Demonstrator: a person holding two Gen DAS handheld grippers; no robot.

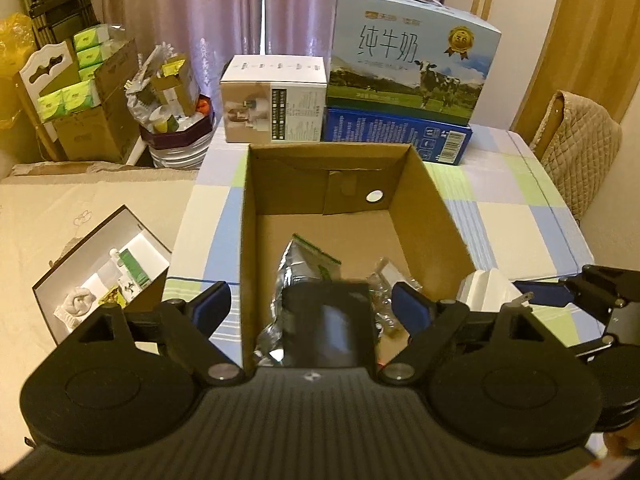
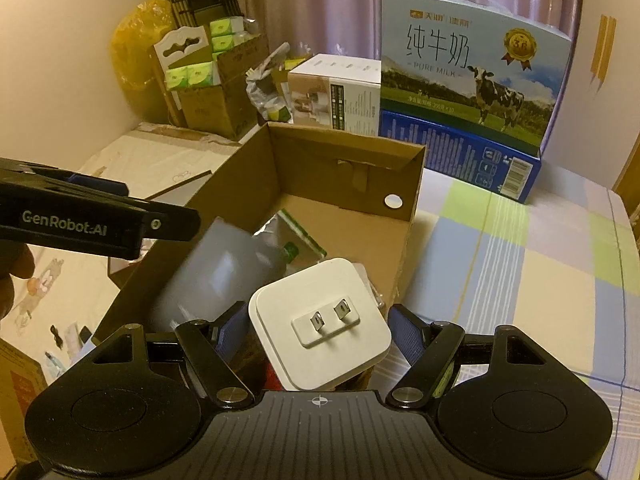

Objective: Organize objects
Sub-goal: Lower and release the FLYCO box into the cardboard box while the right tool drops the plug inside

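Observation:
An open cardboard box [image 1: 424, 200] [image 2: 344, 152] stands on the checked tablecloth. Inside it lie a silver foil bag [image 1: 304, 268] [image 2: 296, 232] with green trim and some clear plastic packets [image 1: 384, 280]. My left gripper [image 1: 310, 294] is open wide over the box's near end. Below its fingers a blurred dark grey flat object [image 1: 326, 324] [image 2: 224, 276] is inside the box, not gripped. My right gripper [image 2: 318, 314] is shut on a white plug adapter [image 2: 320, 320] [image 1: 488, 292], prongs facing the camera, just outside the box's near right corner.
Behind the box stand a white carton [image 1: 276, 100], a milk case [image 1: 412, 52] and a blue box [image 1: 396, 136] under it. An open white box of small items [image 1: 104, 276] lies to the left. A quilted chair [image 1: 576, 148] stands far right. Bare tablecloth [image 2: 520, 260] lies to the right.

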